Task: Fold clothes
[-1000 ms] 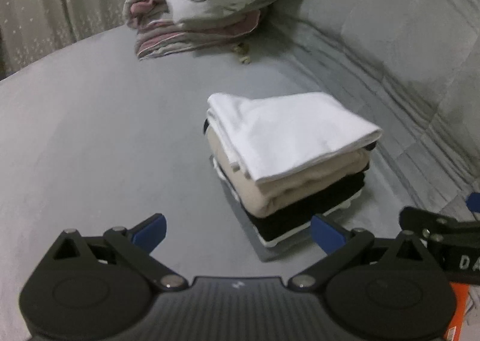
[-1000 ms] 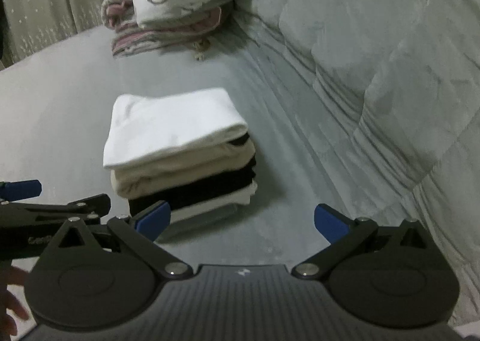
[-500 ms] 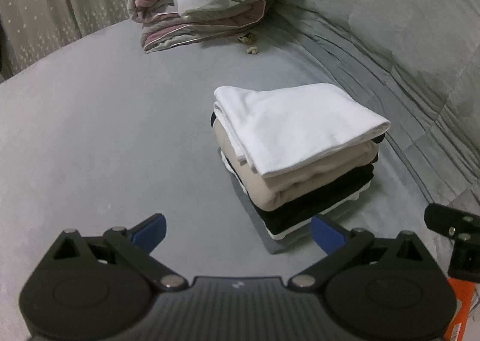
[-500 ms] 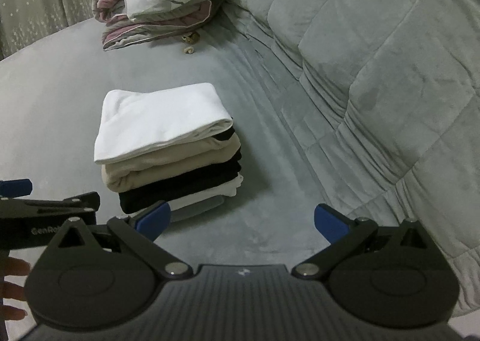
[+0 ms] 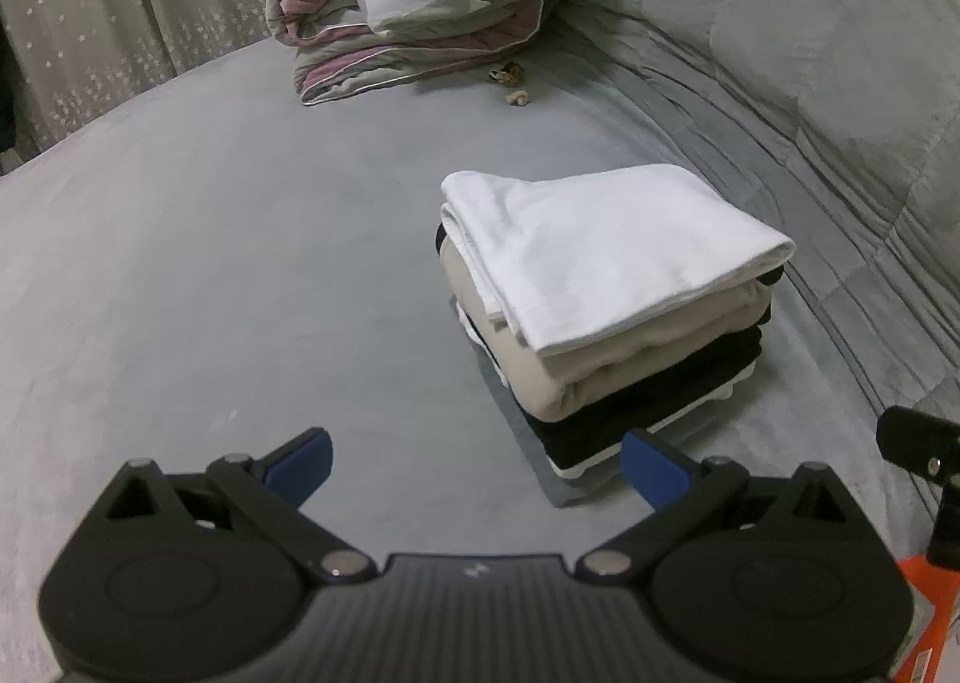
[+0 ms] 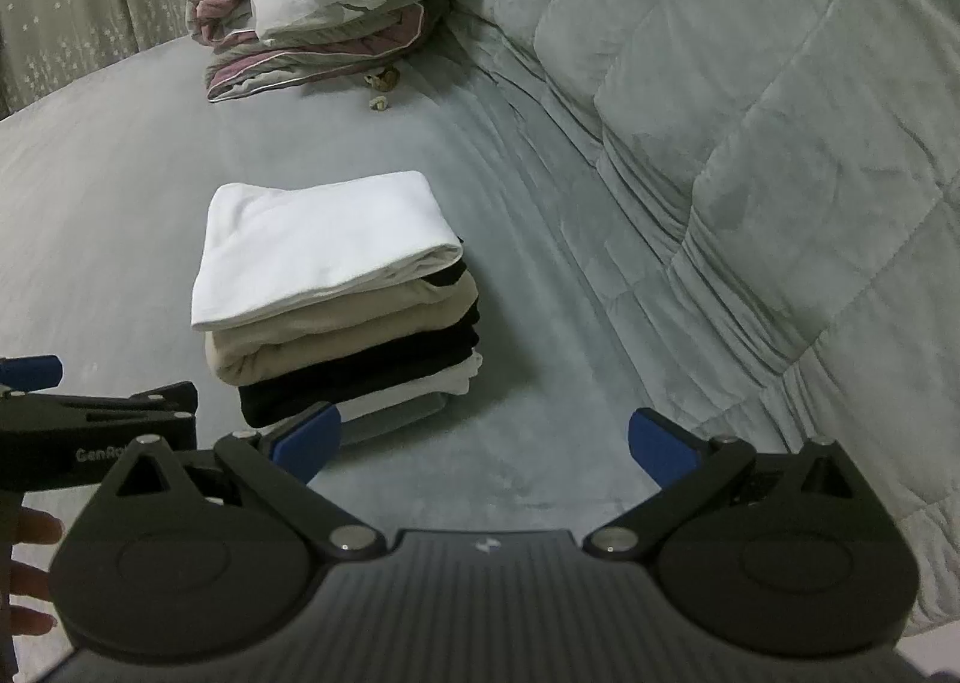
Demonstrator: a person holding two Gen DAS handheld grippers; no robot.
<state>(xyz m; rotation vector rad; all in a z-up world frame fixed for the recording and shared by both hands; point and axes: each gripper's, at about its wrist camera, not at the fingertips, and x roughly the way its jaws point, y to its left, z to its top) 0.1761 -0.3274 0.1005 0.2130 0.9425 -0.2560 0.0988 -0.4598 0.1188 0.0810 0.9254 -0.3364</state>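
A: Sitting on the smooth, velvety grey bed cover (image 5: pixel 180 275) is one squared-off stack of folded clothes (image 5: pixel 606 311). Soft knit layers, all of them.

B: How many layers are you counting?

A: Five are showing: a white one (image 6: pixel 318 257) on top, a beige one (image 6: pixel 348 335) under it, then a black one (image 6: pixel 360 377), another white one (image 6: pixel 444 380), and a thin grey piece (image 5: pixel 564 491) lying flat at the bottom.

B: And the grippers?

A: Two. The left gripper (image 5: pixel 477 461) is hovering near the camera with its blue-tipped jaws spread wide, gripping nothing; the stack is lying just beyond it, toward its right finger. The right gripper (image 6: pixel 483 440) is also standing wide and empty, and the stack is lying beyond its left finger, apart from it.

B: Anything else lying around?

A: At the far end, one bundle of folded bedding (image 6: pixel 336 5), grey and mauve with pale piping, is lying heaped. On the right, a puffy quilted grey duvet (image 6: pixel 750 113) is rising in stitched squares. A few fingers (image 6: pixel 33 533) are showing at the near left edge of the right view.
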